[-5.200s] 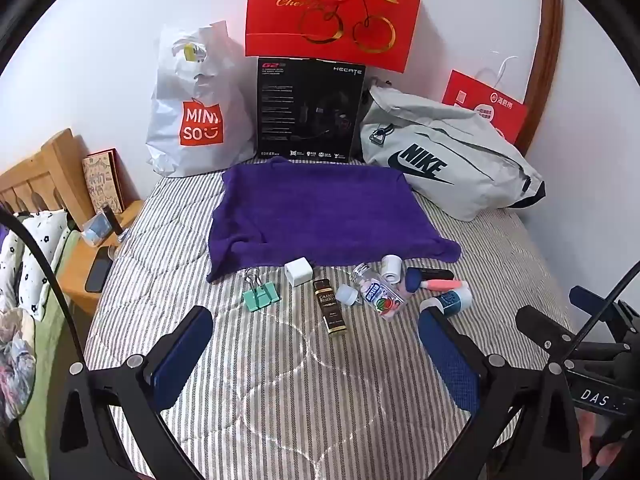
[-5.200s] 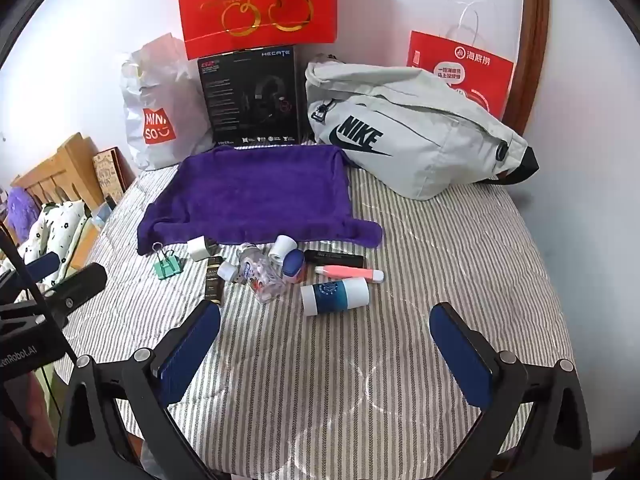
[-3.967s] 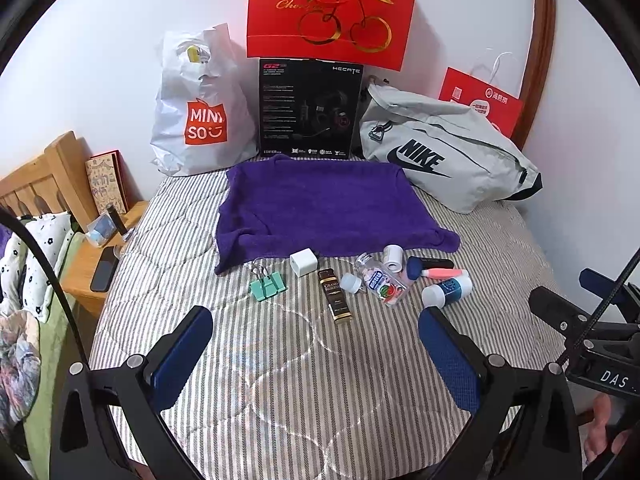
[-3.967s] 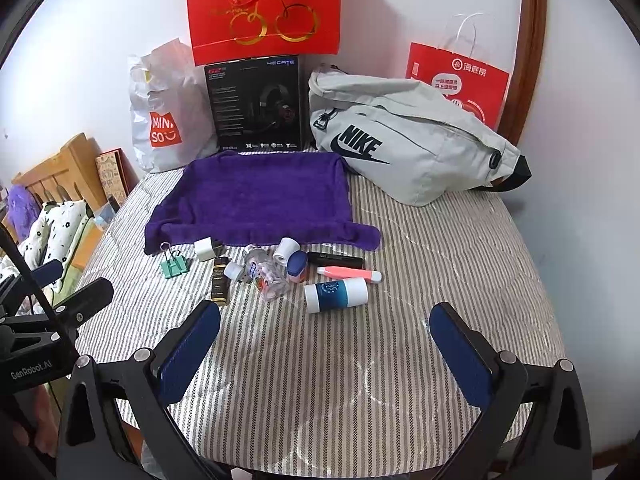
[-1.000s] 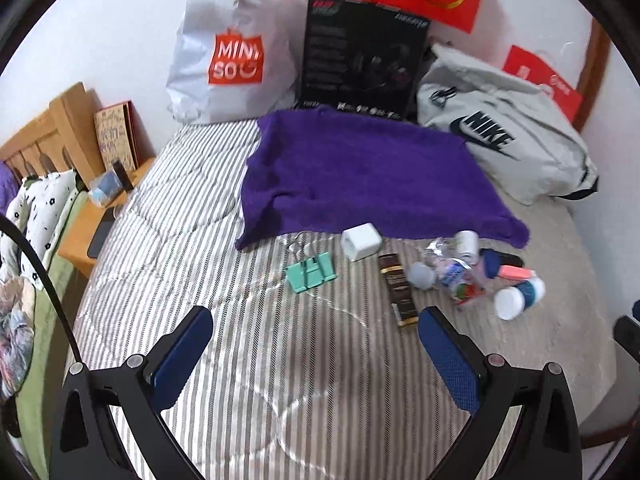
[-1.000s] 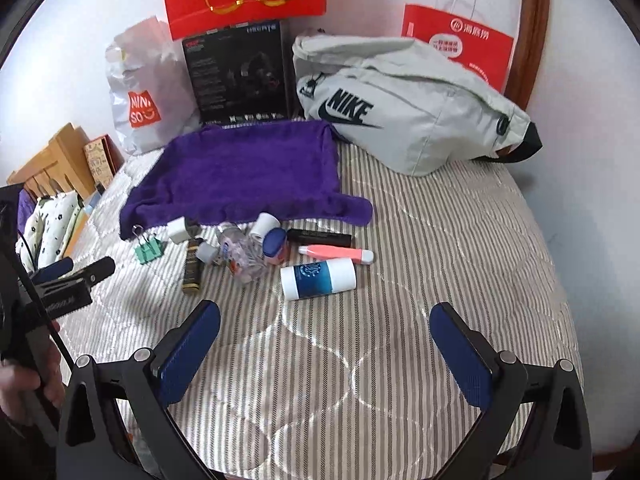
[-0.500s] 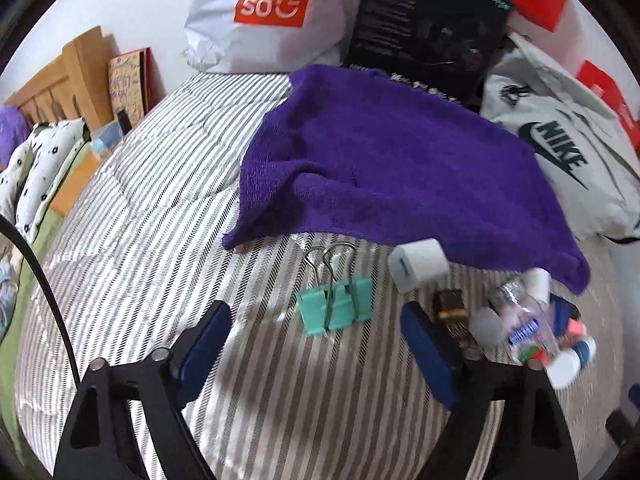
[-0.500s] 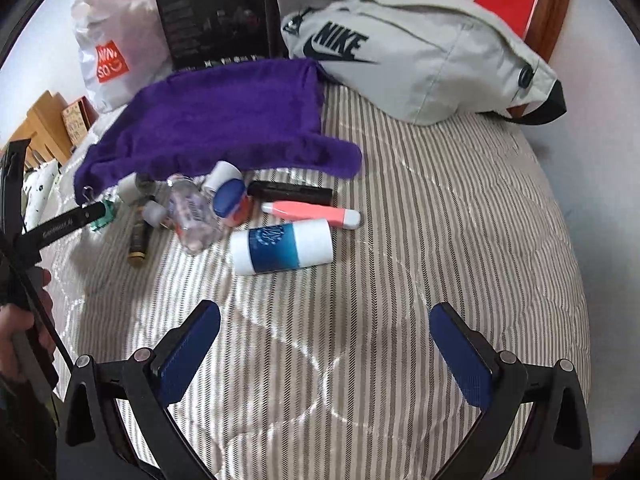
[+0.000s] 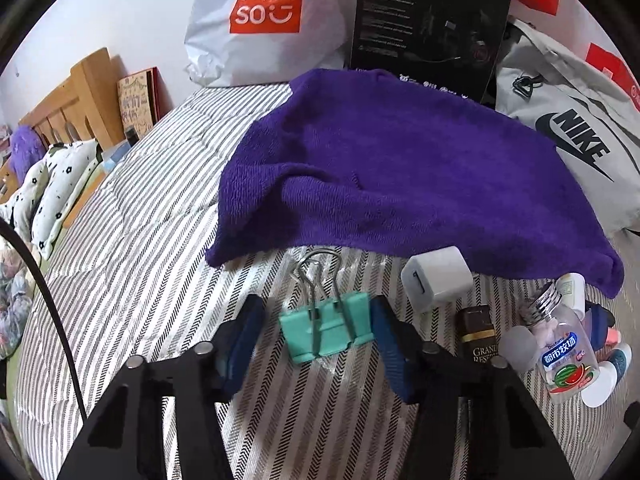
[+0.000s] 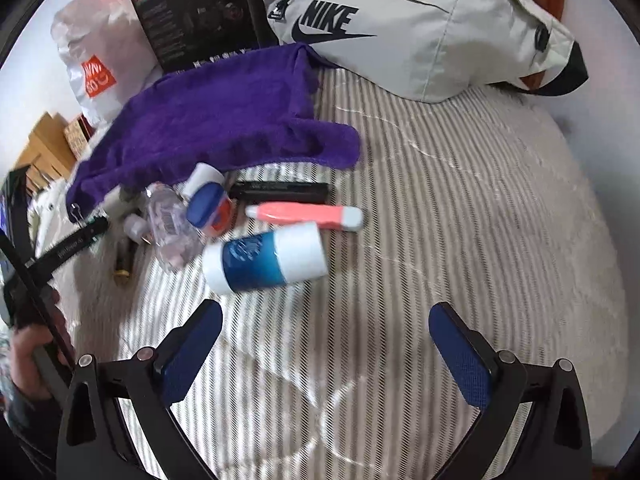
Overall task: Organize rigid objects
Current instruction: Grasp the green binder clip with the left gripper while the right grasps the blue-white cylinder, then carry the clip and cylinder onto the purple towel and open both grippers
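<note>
Mint binder clip (image 9: 326, 330) near left bed edge, now bracketed by left gripper (image 9: 316, 338), jaws narrowed, not yet clamped. Right gripper (image 10: 326, 346) released over blue-white bottle (image 10: 266, 260). First pick imminent.

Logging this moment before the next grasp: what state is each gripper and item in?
left gripper: open, fingers either side of binder clip
right gripper: open, holding nothing
binder clip: lying flat, handles toward towel
blue-and-white bottle: on its side
purple towel: spread out, rumpled
</note>
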